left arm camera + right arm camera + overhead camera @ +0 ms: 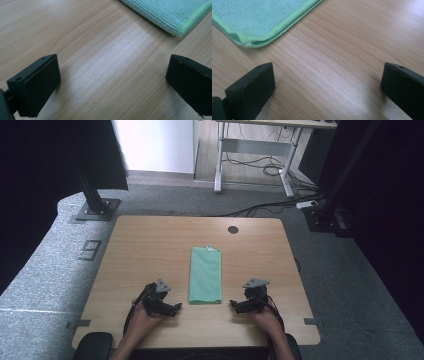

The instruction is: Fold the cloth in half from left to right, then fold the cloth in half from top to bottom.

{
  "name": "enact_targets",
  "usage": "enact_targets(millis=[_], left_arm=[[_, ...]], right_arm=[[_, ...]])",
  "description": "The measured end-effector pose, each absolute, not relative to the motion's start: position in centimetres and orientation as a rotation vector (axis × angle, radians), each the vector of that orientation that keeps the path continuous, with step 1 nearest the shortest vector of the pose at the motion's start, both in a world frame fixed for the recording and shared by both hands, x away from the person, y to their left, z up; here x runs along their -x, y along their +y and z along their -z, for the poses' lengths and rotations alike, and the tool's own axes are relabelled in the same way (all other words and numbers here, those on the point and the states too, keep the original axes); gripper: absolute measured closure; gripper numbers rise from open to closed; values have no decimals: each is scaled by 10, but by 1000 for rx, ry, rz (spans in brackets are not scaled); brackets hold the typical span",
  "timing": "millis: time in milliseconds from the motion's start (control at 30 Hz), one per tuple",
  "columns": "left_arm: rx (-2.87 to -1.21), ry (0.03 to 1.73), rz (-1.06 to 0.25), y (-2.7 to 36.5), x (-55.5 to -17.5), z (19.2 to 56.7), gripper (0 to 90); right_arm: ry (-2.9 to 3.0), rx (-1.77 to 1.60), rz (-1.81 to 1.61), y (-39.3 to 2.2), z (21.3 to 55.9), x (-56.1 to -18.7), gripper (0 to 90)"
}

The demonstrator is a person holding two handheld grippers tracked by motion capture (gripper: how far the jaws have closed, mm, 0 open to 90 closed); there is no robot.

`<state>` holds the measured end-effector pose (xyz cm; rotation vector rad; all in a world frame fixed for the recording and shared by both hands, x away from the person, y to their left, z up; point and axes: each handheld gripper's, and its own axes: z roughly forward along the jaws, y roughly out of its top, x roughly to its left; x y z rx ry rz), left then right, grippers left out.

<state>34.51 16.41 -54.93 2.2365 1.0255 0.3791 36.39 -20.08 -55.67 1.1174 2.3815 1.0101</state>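
A green cloth [205, 274], folded into a long narrow strip, lies flat in the middle of the wooden table [150, 245], a small white tag at its far end. My left gripper [176, 306] rests low over the table just left of the cloth's near end, jaws wide apart with bare wood between them; the cloth's corner [175, 15] lies beyond its jaws. My right gripper [233, 305] sits just right of the near end, also open and empty, with the cloth's folded corner [254, 22] ahead of its left jaw.
A dark round grommet hole [233, 229] sits near the table's far edge. Black frame posts [92, 190] stand on the grey carpet beyond the far corners. A desk frame with cables [260, 165] is farther back.
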Motion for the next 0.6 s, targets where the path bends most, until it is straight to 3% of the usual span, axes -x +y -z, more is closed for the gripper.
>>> enact_targets(millis=[600], left_arm=[[-2233,1033,-381,164,-346,549,0]], right_arm=[[2382,-1117,-1010,-201,557,-364,0]])
